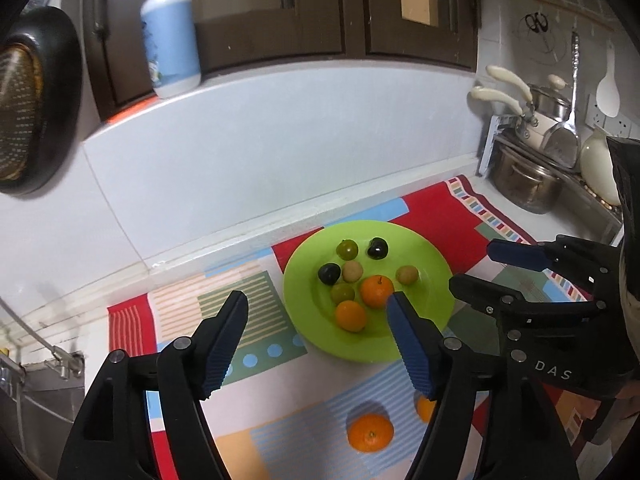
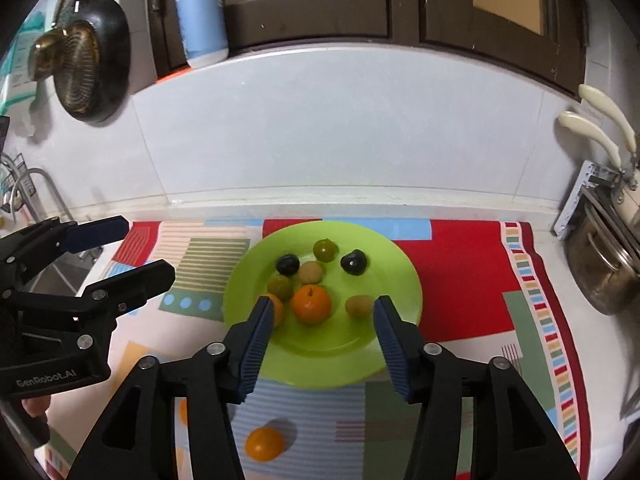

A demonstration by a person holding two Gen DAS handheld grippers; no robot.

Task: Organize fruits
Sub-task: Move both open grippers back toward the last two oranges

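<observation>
- Left gripper [image 1: 318,300] held above the near-left rim of the green plate [image 1: 430,256], jaws well apart, nothing between the blue pads
- Right gripper [image 2: 322,308] held over the near edge of the same plate, jaws moderately apart, nothing gripped; pads clear of the fruit beneath
- Green plate set on a patterned cloth [image 1: 440,208] toward the back edge of the worktop, close to the white tiled wall [image 1: 280,140]
- On the plate: two oranges [image 1: 377,290] touching near the middle and near-left side; two dark plums [image 1: 377,249] toward the back; two green fruits [image 1: 347,249], one at the back and one just beside the oranges; two pale tan fruits [image 1: 407,275], one mid-plate and one toward the right rim
- Off the plate, on the cloth near the front edge of the worktop: one orange [image 1: 370,432] lying free, stem up; a second orange [image 1: 425,408] just beside it, partly hidden behind the left gripper's right finger
- In the right wrist view, front orange [image 2: 265,444] seen low between the right gripper's arms, well apart from the pads
- White and blue pump bottle [image 1: 171,40] upright on the ledge above the tiles, left of the dark cabinet doors [image 1: 320,8]
- Steel pots [image 1: 524,184] stacked at the right end of the worktop, beyond the cloth
</observation>
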